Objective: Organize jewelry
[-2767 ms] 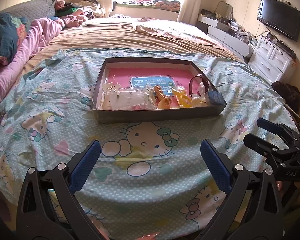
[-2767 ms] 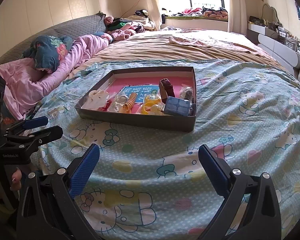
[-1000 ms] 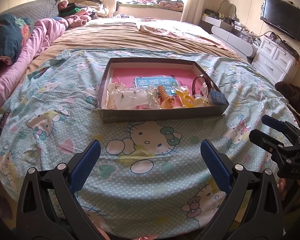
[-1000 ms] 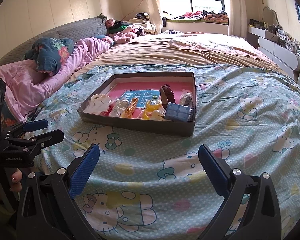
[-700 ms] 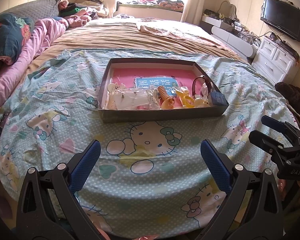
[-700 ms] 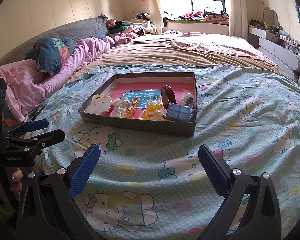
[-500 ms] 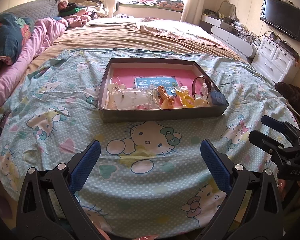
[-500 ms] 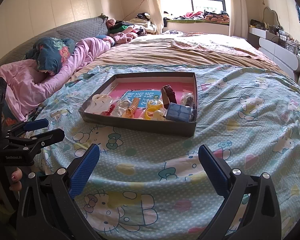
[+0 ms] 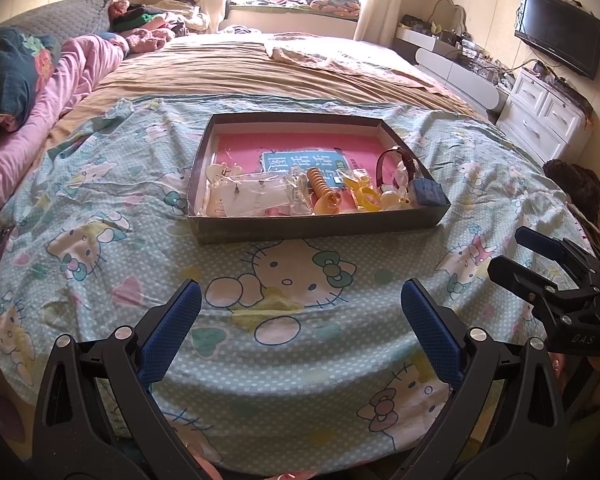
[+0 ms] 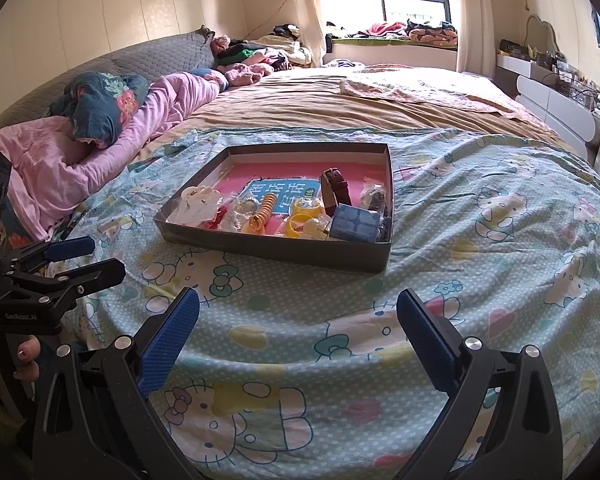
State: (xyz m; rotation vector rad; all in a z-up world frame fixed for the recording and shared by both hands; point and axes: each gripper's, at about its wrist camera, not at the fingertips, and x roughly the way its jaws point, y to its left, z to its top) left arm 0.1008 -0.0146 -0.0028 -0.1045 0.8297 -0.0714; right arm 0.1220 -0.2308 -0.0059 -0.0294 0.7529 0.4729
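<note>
A shallow grey box (image 9: 316, 226) (image 10: 276, 250) with a pink floor lies on the bed. In it lie clear plastic bags (image 9: 248, 196), an orange spiral band (image 9: 320, 184) (image 10: 262, 212), yellow rings (image 9: 364, 196) (image 10: 300, 216), a brown strap (image 9: 392, 158) (image 10: 336, 186) and a small blue box (image 9: 428, 192) (image 10: 356, 222). My left gripper (image 9: 300, 316) is open and empty, well short of the box. My right gripper (image 10: 298, 322) is open and empty too; it also shows in the left wrist view (image 9: 516, 252).
The bed has a Hello Kitty sheet (image 9: 292, 276), a tan blanket (image 9: 260, 68) behind and pink bedding (image 10: 80, 152) at the left. White drawers (image 9: 548, 120) and a wall TV (image 9: 560, 44) stand at the right. The bed edge is just under both grippers.
Over the last second almost nothing has moved. Since 2.8 s ago both views have shifted slightly and the box sits a little further off.
</note>
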